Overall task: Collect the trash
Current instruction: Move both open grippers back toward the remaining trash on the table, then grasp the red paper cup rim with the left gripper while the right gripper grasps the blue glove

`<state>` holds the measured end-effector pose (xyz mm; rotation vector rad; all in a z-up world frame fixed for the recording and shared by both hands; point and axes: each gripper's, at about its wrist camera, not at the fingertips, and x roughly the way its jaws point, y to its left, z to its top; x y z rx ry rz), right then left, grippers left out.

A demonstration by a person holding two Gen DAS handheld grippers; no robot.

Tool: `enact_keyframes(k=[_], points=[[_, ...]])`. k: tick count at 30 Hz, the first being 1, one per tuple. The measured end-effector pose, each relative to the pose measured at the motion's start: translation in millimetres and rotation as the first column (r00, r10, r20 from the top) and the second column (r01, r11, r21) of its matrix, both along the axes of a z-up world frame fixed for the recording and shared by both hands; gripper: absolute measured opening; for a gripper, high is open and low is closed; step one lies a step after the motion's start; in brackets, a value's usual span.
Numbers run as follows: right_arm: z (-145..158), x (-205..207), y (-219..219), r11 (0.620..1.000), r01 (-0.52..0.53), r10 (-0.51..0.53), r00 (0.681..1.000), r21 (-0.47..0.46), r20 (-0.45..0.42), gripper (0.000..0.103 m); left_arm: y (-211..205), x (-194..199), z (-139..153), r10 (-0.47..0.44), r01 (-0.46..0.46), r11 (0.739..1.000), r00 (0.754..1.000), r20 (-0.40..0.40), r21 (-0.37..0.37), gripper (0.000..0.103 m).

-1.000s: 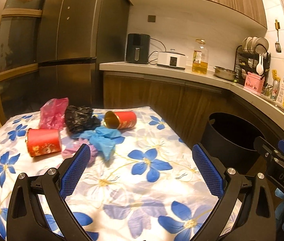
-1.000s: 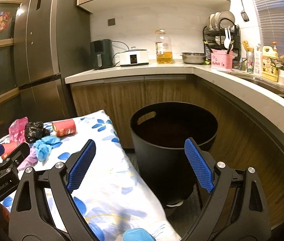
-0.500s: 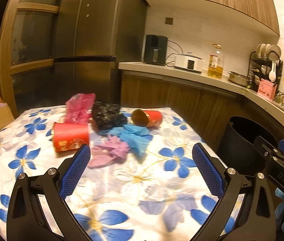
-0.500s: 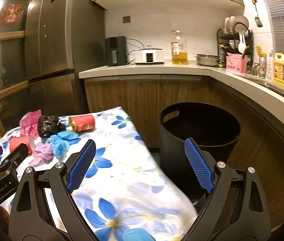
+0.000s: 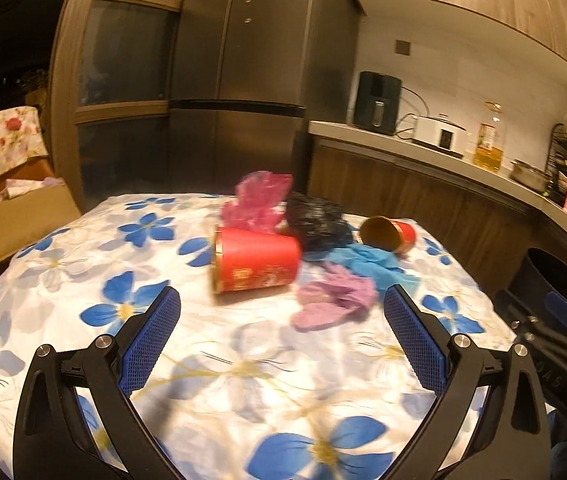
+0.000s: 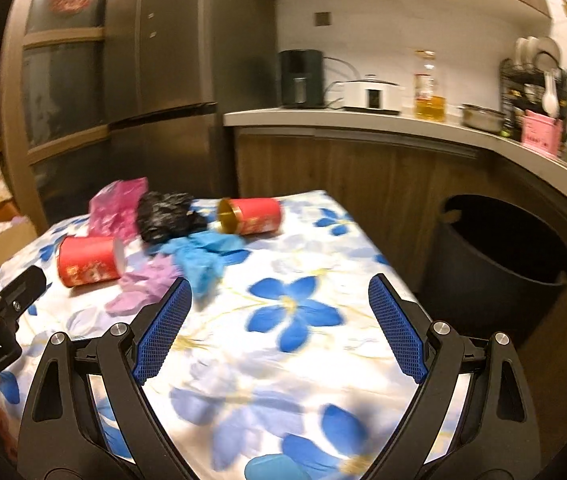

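Trash: two red cans (image 5: 257,260) (image 6: 253,216), crumpled bags (image 5: 315,224), gloves (image 6: 203,256) heaped on flowered counter (image 5: 243,380) | bin (image 6: 503,256) on floor beside counter | left tongs (image 5: 283,328) open, empty | right tongs (image 6: 279,320) open, empty

A home kitchen: fridge (image 5: 239,80), counter (image 6: 363,120) (rice cooker (image 6: 371,94), dish rack (image 6: 531,92)).

We are seeing a dark fridge (image 5: 239,80) standing upper centre | wooden cabinets (image 6: 363,172) running under a pale countertop (image 6: 363,120) at right | warm light glowing on the white wall (image 6: 403,20) upper right
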<state>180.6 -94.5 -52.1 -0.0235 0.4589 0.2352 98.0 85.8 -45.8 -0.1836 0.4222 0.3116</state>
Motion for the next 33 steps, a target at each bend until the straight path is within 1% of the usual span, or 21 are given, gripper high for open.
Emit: enact_keyframes(k=[4, 6, 7, 8, 11, 15, 17, 18, 19, 20, 21, 22, 23, 24, 26, 28, 30, 31, 33], points=[[-8, 14, 21, 0.999, -0.036, 0.036, 0.999, 0.004, -0.018, 0.078, 14, 2, -1, 0.022, -0.022, 1.0, 1.0, 0.003, 0.006, 0.097], [-13, 24, 32, 0.999, -0.049, 0.049, 0.998, 0.003, -0.029, 0.071, 20, 4, -1, 0.03, -0.03, 1.0, 1.0, 0.007, 0.008, 0.097], [-14, 28, 35, 0.998, -0.055, 0.055, 0.998, 0.003, -0.036, 0.065, 23, 6, -1, 0.033, -0.033, 0.999, 0.999, 0.007, 0.009, 0.097], [-17, 32, 39, 0.998, -0.061, 0.061, 0.997, 0.0, -0.044, 0.061, 25, 7, -1, 0.034, -0.034, 0.999, 0.999, 0.007, 0.009, 0.097], [-25, 43, 53, 0.997, -0.078, 0.076, 0.995, -0.021, -0.064, 0.056, 31, 15, -1, 0.032, -0.032, 0.999, 0.999, 0.01, 0.003, 0.097], [-34, 56, 63, 0.995, -0.089, 0.086, 0.992, -0.033, -0.093, 0.055, 38, 27, -2, 0.025, -0.025, 1.0, 1.0, 0.01, -0.002, 0.097], [-36, 62, 64, 0.996, -0.09, 0.086, 0.99, -0.027, -0.109, 0.05, 44, 35, -3, 0.022, -0.022, 1.0, 1.0, 0.008, -0.013, 0.097], [-37, 65, 65, 0.996, -0.091, 0.088, 0.989, -0.025, -0.119, 0.048, 48, 39, -3, 0.018, -0.017, 0.999, 1.0, 0.007, -0.028, 0.095], [-38, 67, 65, 0.995, -0.094, 0.09, 0.988, -0.024, -0.124, 0.042, 51, 42, -4, 0.016, -0.016, 0.999, 1.0, 0.004, -0.039, 0.093], [-40, 69, 67, 0.994, -0.102, 0.098, 0.986, -0.024, -0.132, 0.034, 54, 45, -4, 0.015, -0.015, 0.999, 1.0, -0.001, -0.047, 0.091], [-41, 71, 68, 0.994, -0.108, 0.104, 0.985, -0.025, -0.138, 0.03, 56, 49, -5, 0.011, -0.011, 0.998, 1.0, -0.004, -0.055, 0.088], [-42, 72, 69, 0.993, -0.117, 0.112, 0.983, -0.025, -0.144, 0.023, 59, 53, -6, 0.004, -0.004, 0.998, 1.0, -0.008, -0.064, 0.084], [-43, 72, 70, 0.991, -0.128, 0.123, 0.982, -0.024, -0.146, 0.016, 59, 56, -7, -0.003, 0.003, 0.998, 1.0, -0.013, -0.066, 0.075], [-44, 72, 70, 0.991, -0.132, 0.127, 0.981, -0.025, -0.146, 0.014, 60, 59, -8, -0.01, 0.009, 0.998, 1.0, -0.021, -0.067, 0.071], [-45, 70, 71, 0.99, -0.139, 0.134, 0.981, -0.024, -0.142, 0.006, 62, 66, -12, -0.016, 0.014, 0.997, 0.999, -0.039, -0.07, 0.066], [-44, 68, 70, 0.99, -0.142, 0.137, 0.981, -0.022, -0.134, 0.003, 65, 69, -16, -0.021, 0.016, 0.995, 0.998, -0.051, -0.095, 0.06], [-42, 65, 69, 0.989, -0.143, 0.139, 0.983, -0.025, -0.117, 0.002, 67, 70, -19, -0.026, 0.02, 0.994, 0.998, -0.058, -0.108, 0.049], [-41, 63, 69, 0.989, -0.143, 0.139, 0.984, -0.027, -0.109, 0.002, 68, 72, -21, -0.03, 0.023, 0.993, 0.998, -0.063, -0.117, 0.046], [-38, 59, 69, 0.989, -0.142, 0.138, 0.986, -0.033, -0.089, 0.002, 69, 73, -23, -0.04, 0.03, 0.991, 0.997, -0.07, -0.129, 0.035]])
